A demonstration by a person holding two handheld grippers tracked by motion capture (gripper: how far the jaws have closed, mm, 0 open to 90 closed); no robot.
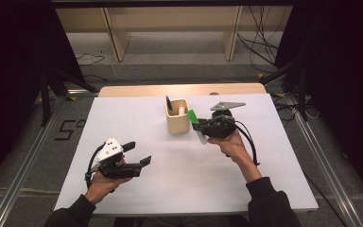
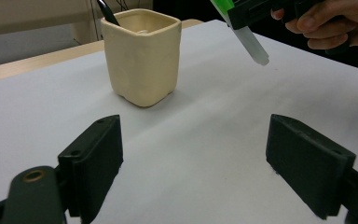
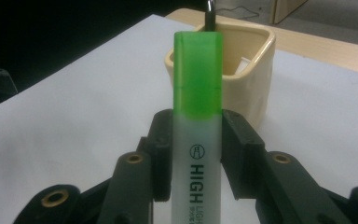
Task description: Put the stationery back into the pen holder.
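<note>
**Green highlighter held beside the cream pen pot**

From where I stand, the right gripper (image 1: pixel 199 126) sits just right of centre in the high view, its jaws clamped on a highlighter (image 1: pixel 196 125) with a green cap and a frosted white barrel. In the right gripper view the two black jaws press against both sides of the highlighter (image 3: pixel 197 121), right where the green cap meets the barrel, and the printed word "HIGH" runs down the barrel below them. The cap end points toward the cream ceramic pen pot (image 1: pixel 177 117), which stands on the white table sheet (image 1: pixel 123 118) in the upper middle of the high view; the highlighter is just beside the pot, not in it. A dark pen (image 1: pixel 168 104) leans in the pot's left corner.

The left gripper (image 1: pixel 141 155) rests low in the lower left of the high view, well apart from the pot. In the left gripper view its jaws stand wide apart over bare sheet with nothing between them.
</note>
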